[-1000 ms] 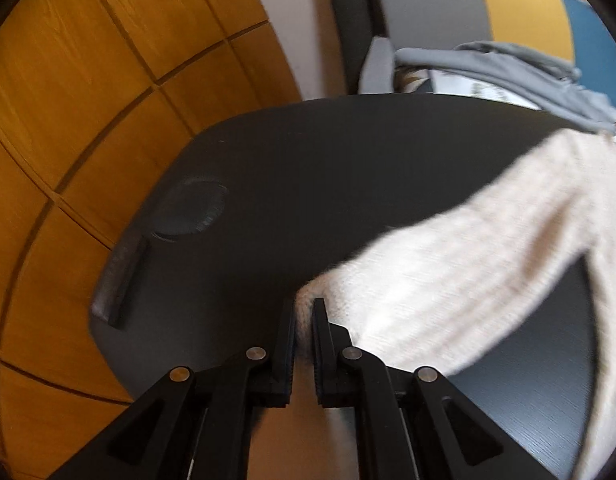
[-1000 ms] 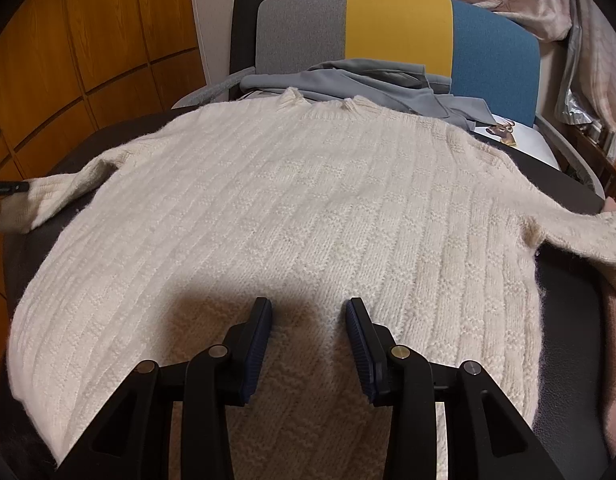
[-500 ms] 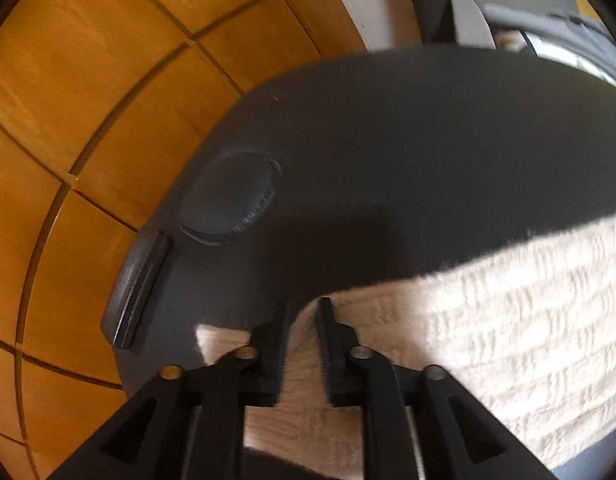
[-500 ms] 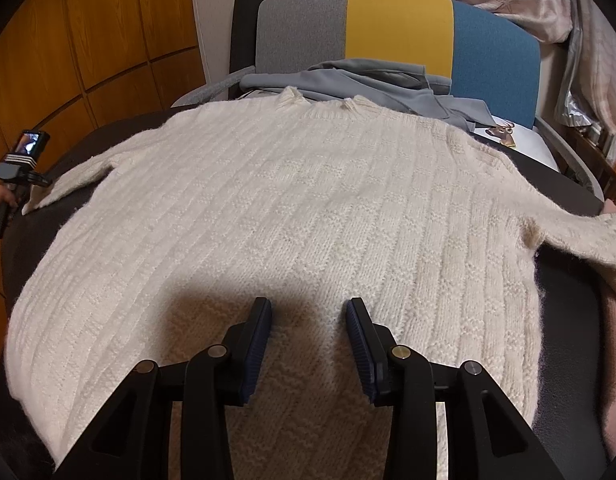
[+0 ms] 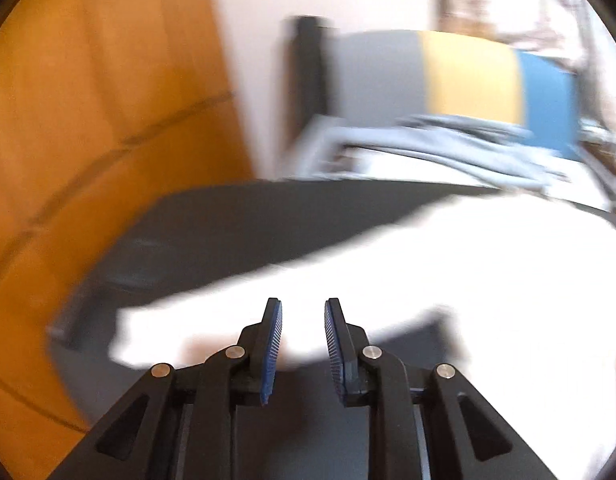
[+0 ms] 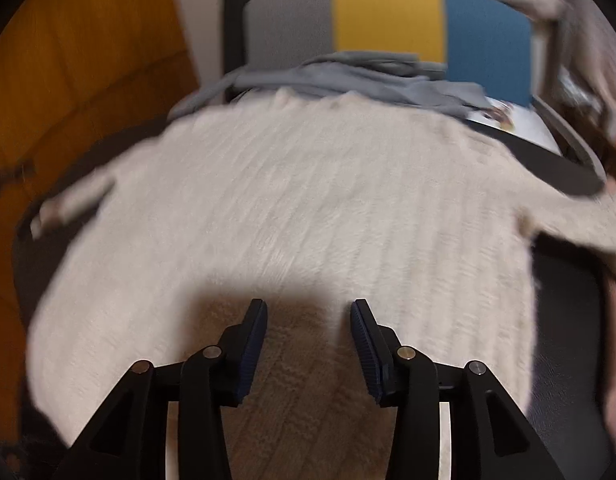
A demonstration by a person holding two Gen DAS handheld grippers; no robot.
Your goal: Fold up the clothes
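Note:
A cream ribbed knit sweater [image 6: 308, 208] lies spread flat on a dark table [image 6: 564, 320], collar at the far side, sleeves out to both sides. My right gripper [image 6: 308, 312] is open and empty, low over the sweater's near hem. In the blurred left wrist view the sweater's left sleeve [image 5: 348, 292] lies stretched across the dark table [image 5: 235, 224]. My left gripper [image 5: 303, 312] is open, just above the sleeve near its cuff, holding nothing.
A chair [image 6: 388, 24] with a grey, yellow and blue back stands behind the table, with a grey garment [image 6: 348, 76] heaped on it. Orange wooden panels [image 5: 87, 120] run along the left. More fabric hangs at the far right [image 6: 580, 20].
My left gripper has let go of the sleeve cuff, opened and swung up and to the right. The sleeve now lies flat on the table. The right gripper has barely moved.

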